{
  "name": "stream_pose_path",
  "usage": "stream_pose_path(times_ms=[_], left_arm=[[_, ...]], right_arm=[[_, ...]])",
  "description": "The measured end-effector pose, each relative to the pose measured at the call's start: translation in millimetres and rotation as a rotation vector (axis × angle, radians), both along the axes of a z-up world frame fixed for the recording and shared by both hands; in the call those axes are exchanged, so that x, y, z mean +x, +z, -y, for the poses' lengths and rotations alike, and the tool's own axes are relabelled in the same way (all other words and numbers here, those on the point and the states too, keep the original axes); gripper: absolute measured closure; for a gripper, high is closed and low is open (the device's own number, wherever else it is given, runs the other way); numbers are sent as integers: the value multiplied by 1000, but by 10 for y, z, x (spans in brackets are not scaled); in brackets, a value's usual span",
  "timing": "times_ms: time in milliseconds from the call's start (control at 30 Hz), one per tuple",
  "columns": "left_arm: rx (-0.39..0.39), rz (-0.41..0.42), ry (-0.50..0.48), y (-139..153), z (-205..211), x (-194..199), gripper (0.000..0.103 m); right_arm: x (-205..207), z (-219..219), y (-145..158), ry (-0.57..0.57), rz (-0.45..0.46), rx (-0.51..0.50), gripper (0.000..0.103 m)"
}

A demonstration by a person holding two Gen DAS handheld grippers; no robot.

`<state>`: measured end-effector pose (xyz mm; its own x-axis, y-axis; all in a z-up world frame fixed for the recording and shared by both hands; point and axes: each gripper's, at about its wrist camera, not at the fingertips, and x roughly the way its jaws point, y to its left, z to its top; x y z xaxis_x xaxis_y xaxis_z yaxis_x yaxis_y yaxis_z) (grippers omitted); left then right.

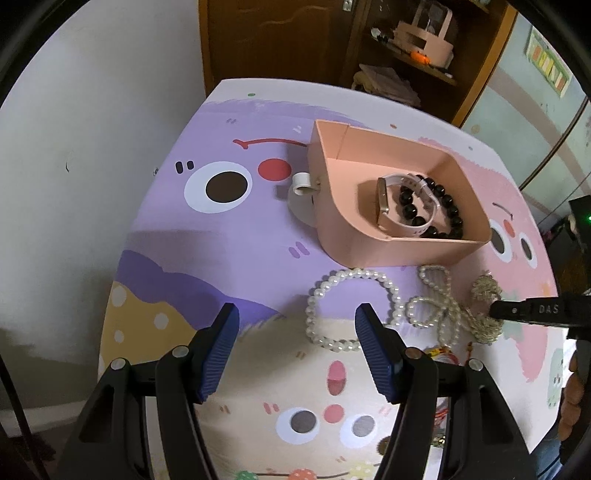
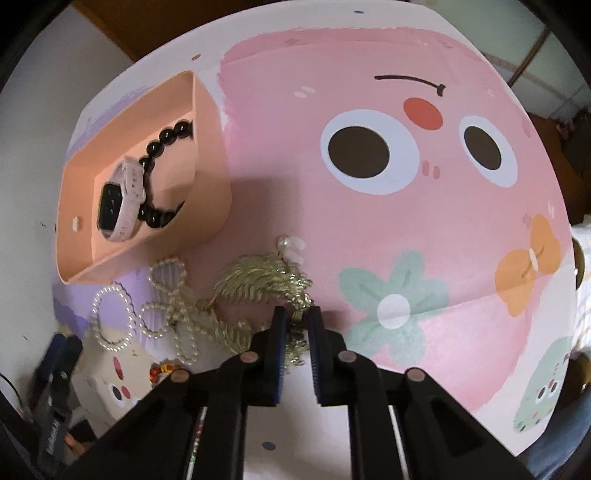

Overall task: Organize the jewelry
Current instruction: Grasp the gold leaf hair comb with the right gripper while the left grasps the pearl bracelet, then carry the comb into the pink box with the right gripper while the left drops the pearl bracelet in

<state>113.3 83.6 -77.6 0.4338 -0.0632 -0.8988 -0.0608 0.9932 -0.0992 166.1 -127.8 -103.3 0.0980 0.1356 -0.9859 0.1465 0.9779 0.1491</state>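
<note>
Cartoon faces cover the table mat. Right tongs point down, pinched on the gold leaf brooch, whose leaves stretch up-left toward the pink box. Left tongs sit apart, empty, farther off.

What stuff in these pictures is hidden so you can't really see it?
- Black bead bracelet: right wrist view, partly behind the pink watch and the pink box wall.
- Gold leaf piece: right wrist view, its lower end sits between the right gripper fingers, so its shape there is hidden.
- Red and yellow trinket: left wrist view, mostly behind the left gripper finger.
- Shelf items: left wrist view, too small.
</note>
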Motion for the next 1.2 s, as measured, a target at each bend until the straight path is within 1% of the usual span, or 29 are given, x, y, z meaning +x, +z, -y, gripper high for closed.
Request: stream_pose_path(times_ms=[100,267,400,600,733,767,833,900,967,1033,1067,1100,1200], left_arm=[[23,-15,-10,-28,-18,61,39],[12,-47,-15,-72,-49,99,39],[17,-49,-34,-71,-8,69,39],[13,-63,-51,-108,5,90,39],[-7,-105,-54,-207,-16,237,39],[-18,-116,-60,-230,-20,283,39],[-26,-129,-70,-261,-11,358,41],[-14,-132,-86,-273,31,436,45],[13,-145,-116,-281,85,499,47],[59,-170,-158,-291,163,557,48],[93,-185,-185,-298,216,578,51],[116,-196,-207,-302,254,589,57],[122,-242,-275,-296,342,648,67]], right_arm=[[-14,-53,5,30,12,-13,94],[-42,55,11,11,15,59,95],[-77,200,107,-8,29,98,95],[-104,317,383,-3,82,123,95],[-171,351,647,15,137,157,95],[-135,292,696,19,147,166,95],[-91,233,795,31,164,177,95],[-56,215,866,43,176,184,95],[-22,166,912,53,180,191,95],[39,106,960,66,185,199,95],[67,85,976,71,188,200,95],[114,37,992,74,190,201,95],[233,-24,1017,81,194,209,95]])
